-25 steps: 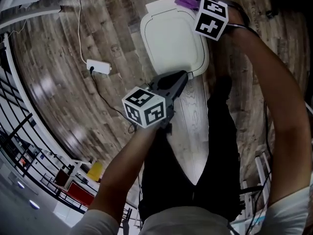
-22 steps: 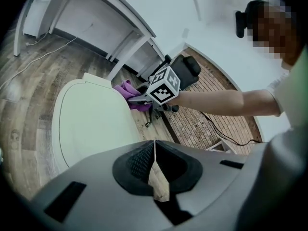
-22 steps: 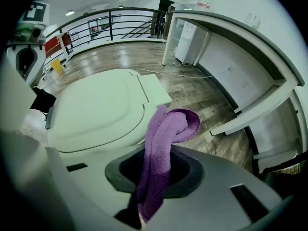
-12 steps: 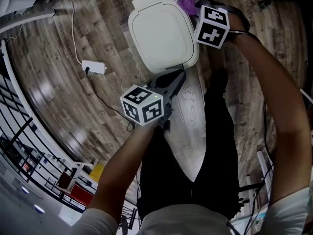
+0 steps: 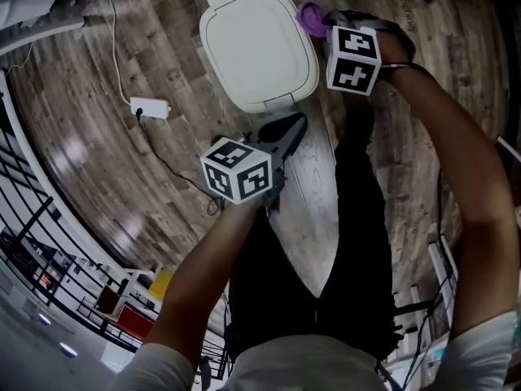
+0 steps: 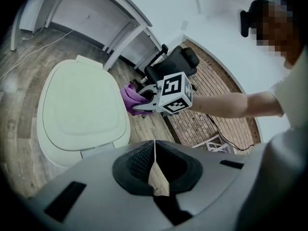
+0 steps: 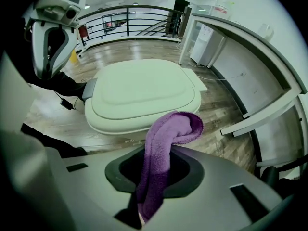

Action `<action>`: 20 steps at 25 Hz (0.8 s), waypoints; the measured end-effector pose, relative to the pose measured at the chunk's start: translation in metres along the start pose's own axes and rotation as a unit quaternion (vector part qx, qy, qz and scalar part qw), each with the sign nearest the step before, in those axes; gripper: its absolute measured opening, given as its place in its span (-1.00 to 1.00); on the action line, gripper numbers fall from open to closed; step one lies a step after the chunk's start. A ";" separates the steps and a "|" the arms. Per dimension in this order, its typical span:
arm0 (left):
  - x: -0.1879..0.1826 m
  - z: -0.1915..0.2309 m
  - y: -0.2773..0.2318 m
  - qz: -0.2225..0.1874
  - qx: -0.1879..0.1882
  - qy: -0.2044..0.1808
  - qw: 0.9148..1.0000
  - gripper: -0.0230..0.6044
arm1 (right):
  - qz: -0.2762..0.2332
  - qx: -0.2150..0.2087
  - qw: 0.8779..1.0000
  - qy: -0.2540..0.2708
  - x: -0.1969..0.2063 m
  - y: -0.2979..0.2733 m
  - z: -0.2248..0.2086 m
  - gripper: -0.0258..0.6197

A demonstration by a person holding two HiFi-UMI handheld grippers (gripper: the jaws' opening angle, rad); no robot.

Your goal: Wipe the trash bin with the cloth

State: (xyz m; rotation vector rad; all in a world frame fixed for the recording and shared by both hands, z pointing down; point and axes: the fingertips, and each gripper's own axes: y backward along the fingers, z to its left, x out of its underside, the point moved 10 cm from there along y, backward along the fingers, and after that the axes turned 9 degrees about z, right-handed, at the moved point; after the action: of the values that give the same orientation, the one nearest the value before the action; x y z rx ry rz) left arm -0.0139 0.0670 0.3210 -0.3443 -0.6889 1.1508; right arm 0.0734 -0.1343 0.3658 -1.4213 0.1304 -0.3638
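The white trash bin [image 5: 256,43] stands on the wood floor with its lid down; it also fills the middle of both gripper views, bin [image 6: 79,112] and bin [image 7: 139,93]. My right gripper [image 5: 319,21] is at the bin's right side, shut on a purple cloth [image 5: 309,15] that droops out of its jaws. The cloth [image 7: 166,148] hangs just short of the bin's rim. My left gripper [image 5: 289,129] hovers near the bin's front edge, jaws closed on nothing. From the left gripper view the right gripper [image 6: 144,102] and cloth [image 6: 130,96] sit beside the lid.
A white power strip [image 5: 151,107] with its cable lies on the floor left of the bin. A black railing [image 5: 32,210] runs along the far left. A white curved counter [image 7: 262,81] stands behind the bin. The person's dark trouser legs [image 5: 358,218] are below the grippers.
The bin has slid up and left in the head view. The right gripper with the cloth now sits lower along the bin's right side instead of at its far corner. Left gripper hardly moved.
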 end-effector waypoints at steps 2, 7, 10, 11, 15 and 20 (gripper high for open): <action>0.004 -0.002 -0.003 0.003 0.000 0.003 1.000 -0.90 | 0.003 -0.005 1.000 0.009 0.004 0.000 0.011 -0.67; 0.017 -0.008 -0.007 0.013 0.001 0.009 1.000 -0.90 | 0.012 -0.016 0.999 0.032 0.014 0.005 0.043 -0.67; 0.024 -0.010 -0.009 0.021 0.002 0.012 1.000 -0.90 | 0.015 -0.025 0.999 0.042 0.019 0.006 0.063 -0.67; 0.026 -0.011 -0.010 0.023 0.003 0.013 1.000 -0.90 | 0.016 -0.029 0.998 0.044 0.020 0.006 0.070 -0.67; 0.032 -0.011 -0.012 0.030 0.004 0.017 0.999 -0.90 | 0.018 -0.047 0.997 0.056 0.025 0.002 0.099 -0.67; 0.038 -0.009 -0.015 0.039 0.007 0.023 0.999 -0.90 | 0.011 -0.064 0.996 0.064 0.027 0.000 0.134 -0.67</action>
State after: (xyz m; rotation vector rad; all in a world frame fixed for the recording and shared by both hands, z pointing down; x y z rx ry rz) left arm 0.0118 0.0973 0.3346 -0.3888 -0.6312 1.2176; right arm 0.1393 -0.0172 0.3892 -1.5225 0.2778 -0.4355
